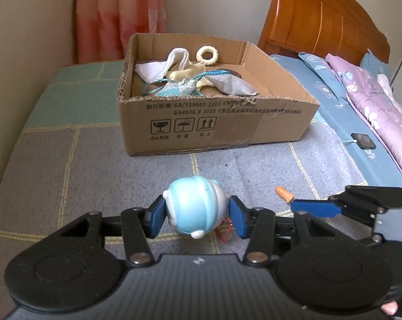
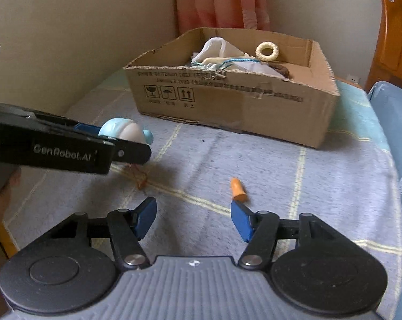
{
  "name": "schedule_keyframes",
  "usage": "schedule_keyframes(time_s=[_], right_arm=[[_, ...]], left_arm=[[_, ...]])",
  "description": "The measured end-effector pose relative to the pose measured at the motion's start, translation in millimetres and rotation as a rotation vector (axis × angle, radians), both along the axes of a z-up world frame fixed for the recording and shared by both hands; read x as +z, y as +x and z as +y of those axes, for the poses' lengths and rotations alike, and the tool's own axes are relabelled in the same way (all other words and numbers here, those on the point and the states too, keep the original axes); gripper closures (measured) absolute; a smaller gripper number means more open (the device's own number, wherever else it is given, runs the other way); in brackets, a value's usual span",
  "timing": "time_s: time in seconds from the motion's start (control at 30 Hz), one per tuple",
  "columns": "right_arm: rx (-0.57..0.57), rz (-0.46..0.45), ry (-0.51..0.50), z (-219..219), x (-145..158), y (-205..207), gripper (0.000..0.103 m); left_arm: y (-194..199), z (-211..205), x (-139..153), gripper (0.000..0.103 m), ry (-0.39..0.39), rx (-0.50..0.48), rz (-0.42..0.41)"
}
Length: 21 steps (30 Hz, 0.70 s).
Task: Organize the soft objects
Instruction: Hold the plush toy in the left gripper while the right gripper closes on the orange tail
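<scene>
My left gripper (image 1: 197, 217) is shut on a round blue-and-white soft toy (image 1: 195, 208) just above the bed; a red cord hangs under it. The toy (image 2: 126, 132) and the left gripper also show at the left of the right wrist view. My right gripper (image 2: 193, 220) is open and empty, low over the bed, with a small orange cone-shaped piece (image 2: 238, 190) just beyond its right finger. That piece (image 1: 284, 194) also shows in the left wrist view. An open cardboard box (image 1: 214, 122) ahead holds white cloths, a blue stringed item and a cream ring (image 1: 206, 54).
The grey and teal checked blanket (image 1: 94, 165) covers the bed. A blue sheet, a purple floral quilt (image 1: 382, 106) and a small black device (image 1: 364, 141) lie at the right. A wooden headboard, a wall and pink curtains stand behind the box.
</scene>
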State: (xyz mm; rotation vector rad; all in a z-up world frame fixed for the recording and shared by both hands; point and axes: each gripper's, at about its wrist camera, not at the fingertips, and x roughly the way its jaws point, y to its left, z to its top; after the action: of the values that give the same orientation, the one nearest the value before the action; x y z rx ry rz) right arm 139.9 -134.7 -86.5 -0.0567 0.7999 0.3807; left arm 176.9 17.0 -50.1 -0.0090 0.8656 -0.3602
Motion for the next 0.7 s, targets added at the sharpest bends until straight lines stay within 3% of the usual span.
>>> schedule_keyframes(time_s=[0.37,0.57,0.7], right_arm=[[-0.074,0.005,0.000,-10.0,-3.3,16.2,0.038],[-0.083,-0.012,-0.002,-4.7,-3.6,25.2,0.043],[-0.100,-0.020,-0.006,-4.5,-3.1,32.5,0.052]], left_arm=[[2.5,1.8,-3.7,0.053,0.002,0.005,0.006],[3.5,2.9,-4.2,0.053,0.004,0.013,0.008],[4.7,4.4,-5.2,0.053,0.006,0.019,0.012]])
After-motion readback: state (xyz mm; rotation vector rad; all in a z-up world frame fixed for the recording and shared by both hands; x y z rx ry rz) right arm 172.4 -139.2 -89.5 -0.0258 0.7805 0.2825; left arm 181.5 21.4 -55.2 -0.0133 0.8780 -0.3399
